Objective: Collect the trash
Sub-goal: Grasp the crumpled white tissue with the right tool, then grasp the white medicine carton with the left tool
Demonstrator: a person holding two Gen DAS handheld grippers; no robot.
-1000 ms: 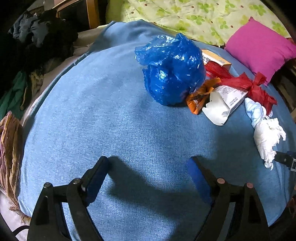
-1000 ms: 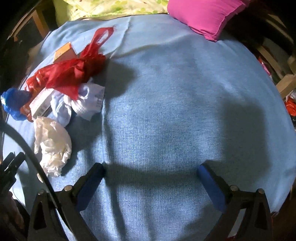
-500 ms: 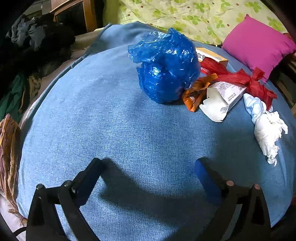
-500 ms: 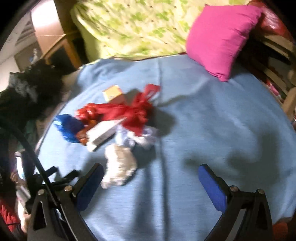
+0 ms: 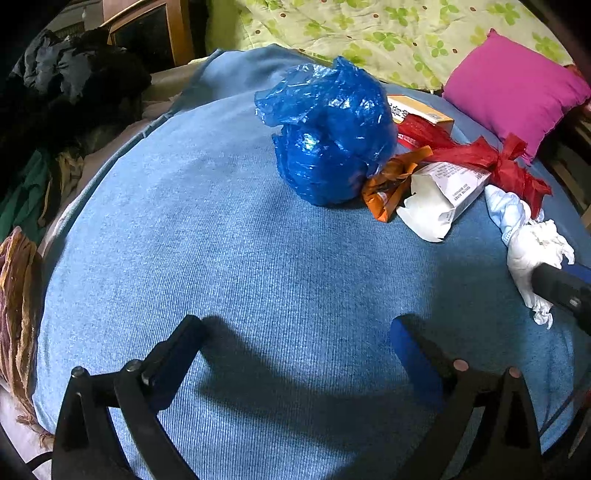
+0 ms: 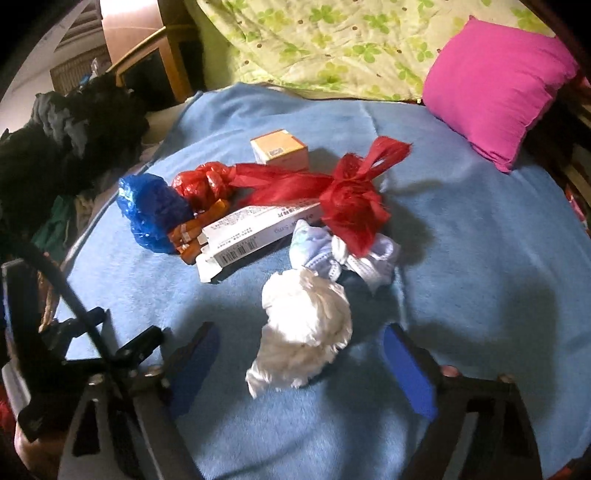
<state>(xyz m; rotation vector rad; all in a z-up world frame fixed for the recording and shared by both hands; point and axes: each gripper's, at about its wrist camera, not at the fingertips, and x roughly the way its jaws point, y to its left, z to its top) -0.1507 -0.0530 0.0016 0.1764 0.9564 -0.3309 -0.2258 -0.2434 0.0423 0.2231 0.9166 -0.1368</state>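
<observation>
Trash lies in a pile on a blue blanket (image 5: 221,240): a crumpled blue plastic bag (image 5: 328,136), an orange wrapper (image 5: 391,181), a long white carton (image 5: 439,195), a red plastic bag (image 6: 347,199), a small orange box (image 6: 279,149), a light blue mask (image 6: 317,247) and a white tissue wad (image 6: 306,328). My left gripper (image 5: 295,343) is open and empty, short of the blue bag. My right gripper (image 6: 299,354) is open, its jaws on either side of the tissue wad without closing on it.
A pink pillow (image 6: 495,85) and a green floral quilt (image 6: 332,40) lie at the back. Dark clothes (image 5: 74,92) are heaped at the left beside a wooden frame (image 5: 173,33). The blanket's edge drops off at the left.
The right gripper swung left and forward from bare blanket to the trash pile, now straddling the tissue wad. The left gripper stayed nearly still, tilting slightly.
</observation>
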